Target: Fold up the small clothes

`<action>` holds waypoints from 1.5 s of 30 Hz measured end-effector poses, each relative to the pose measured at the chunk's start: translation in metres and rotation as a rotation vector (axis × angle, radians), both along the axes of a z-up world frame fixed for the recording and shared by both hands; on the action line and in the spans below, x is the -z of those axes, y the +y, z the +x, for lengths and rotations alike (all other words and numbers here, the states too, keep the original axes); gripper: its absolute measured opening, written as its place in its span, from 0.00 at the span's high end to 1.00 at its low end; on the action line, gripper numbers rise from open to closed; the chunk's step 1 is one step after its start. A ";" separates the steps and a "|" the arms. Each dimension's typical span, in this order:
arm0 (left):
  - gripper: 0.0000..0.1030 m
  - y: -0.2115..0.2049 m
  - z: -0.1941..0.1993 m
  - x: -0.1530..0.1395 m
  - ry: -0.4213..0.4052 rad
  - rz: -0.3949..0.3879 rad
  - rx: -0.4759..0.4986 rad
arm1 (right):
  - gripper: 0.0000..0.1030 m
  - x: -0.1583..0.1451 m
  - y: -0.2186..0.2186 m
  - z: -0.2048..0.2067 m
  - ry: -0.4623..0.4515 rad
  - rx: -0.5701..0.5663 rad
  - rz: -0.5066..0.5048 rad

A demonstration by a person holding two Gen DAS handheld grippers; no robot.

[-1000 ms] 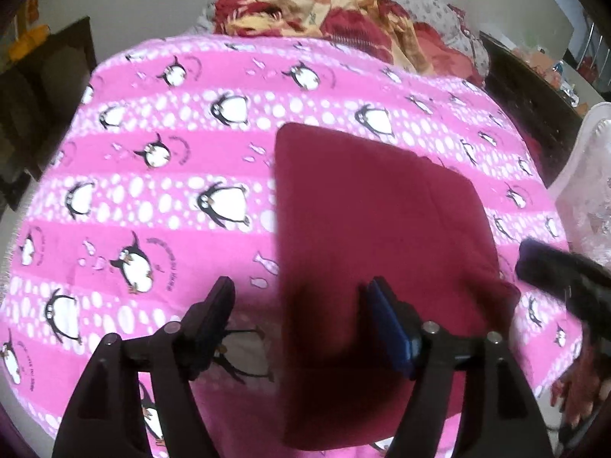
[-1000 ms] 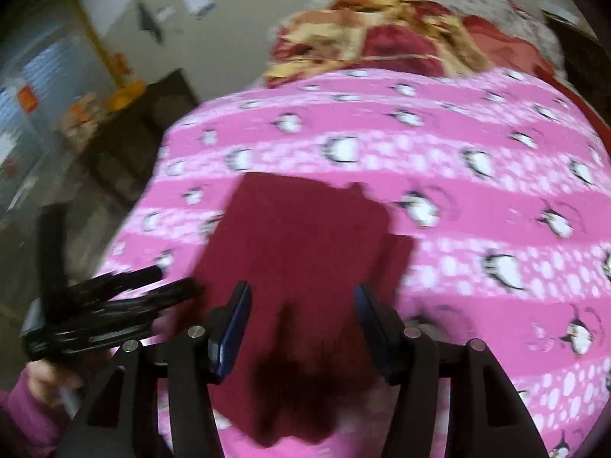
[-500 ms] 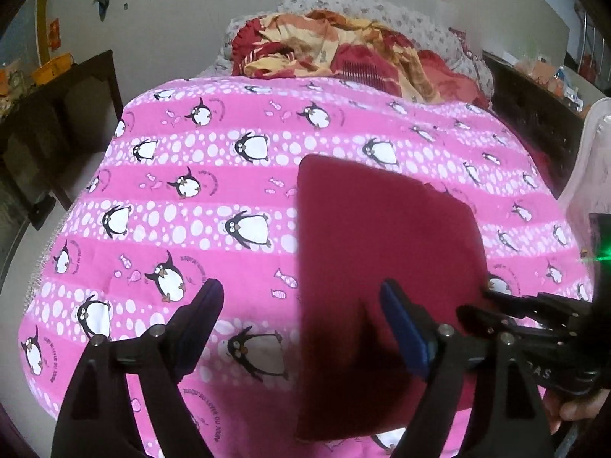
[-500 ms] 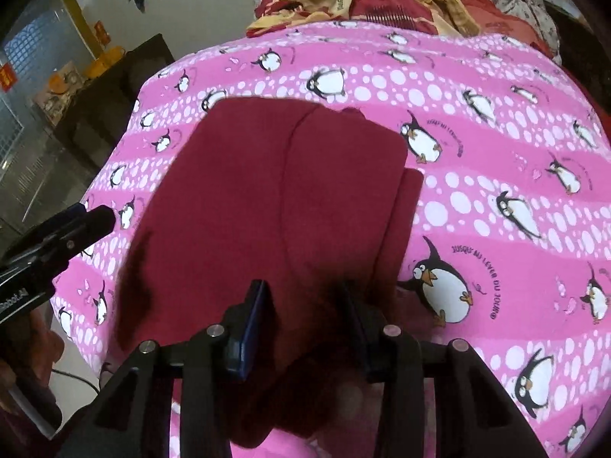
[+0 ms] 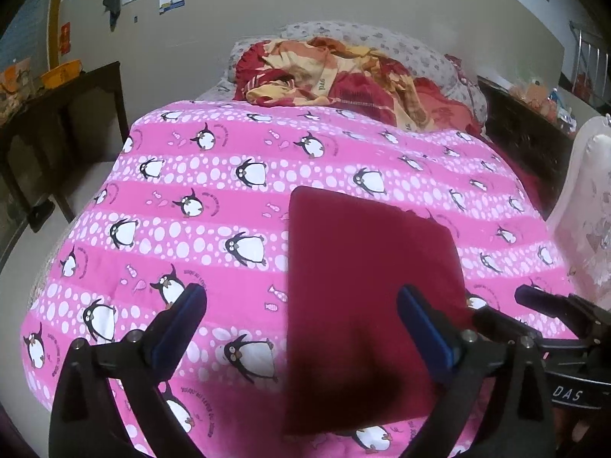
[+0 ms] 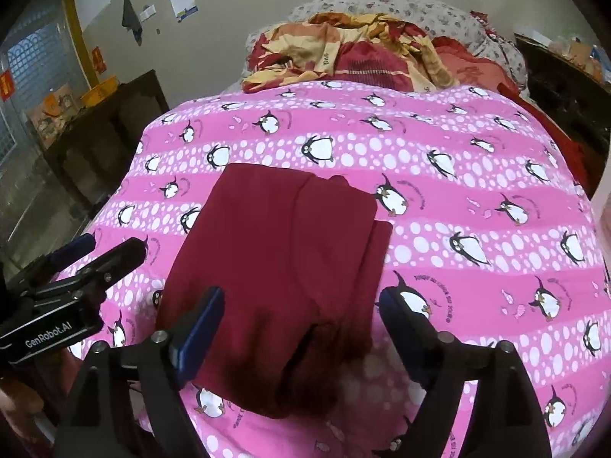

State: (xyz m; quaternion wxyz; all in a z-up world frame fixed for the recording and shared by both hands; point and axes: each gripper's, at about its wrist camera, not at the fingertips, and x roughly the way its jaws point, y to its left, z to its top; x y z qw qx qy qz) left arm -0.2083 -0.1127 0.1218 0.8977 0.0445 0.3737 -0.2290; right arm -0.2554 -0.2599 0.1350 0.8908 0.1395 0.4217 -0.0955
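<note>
Folded dark red garment lying flat on the pink penguin blanket, toward the near edge of the bed, right of centre in the left wrist view. Seen from the right wrist view, stacked layers stepping out along its right side, near end rumpled and shadowed.

Left gripper spread wide, nothing between the jaws, hovering above the near edge with one jaw over the blanket and the other over the cloth. Right gripper likewise wide open and empty, straddling the near end of the garment from above; no contact visible. Crumpled red and yellow bedding heaped at the far end of the bed, well apart from the work.

Judged as a pause between folds, or possibly the close of the folding: sides apparently brought in already, cloth reduced to a long rectangle. Next move, if another fold is wanted: lowering to the near end, pinching through all layers at both near corners, and carrying that end over toward the far edge without dragging the stacked layers askew.
</note>
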 end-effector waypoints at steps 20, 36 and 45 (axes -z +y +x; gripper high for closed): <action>0.03 0.006 -0.001 0.000 -0.015 0.040 -0.030 | 0.11 0.009 0.001 0.003 0.026 0.029 0.009; 0.03 0.007 0.005 0.006 -0.011 0.062 -0.042 | 0.11 0.018 0.003 0.008 0.055 0.024 0.020; 0.03 0.006 0.005 0.010 -0.008 0.072 -0.040 | 0.11 0.021 0.003 0.009 0.066 0.027 0.025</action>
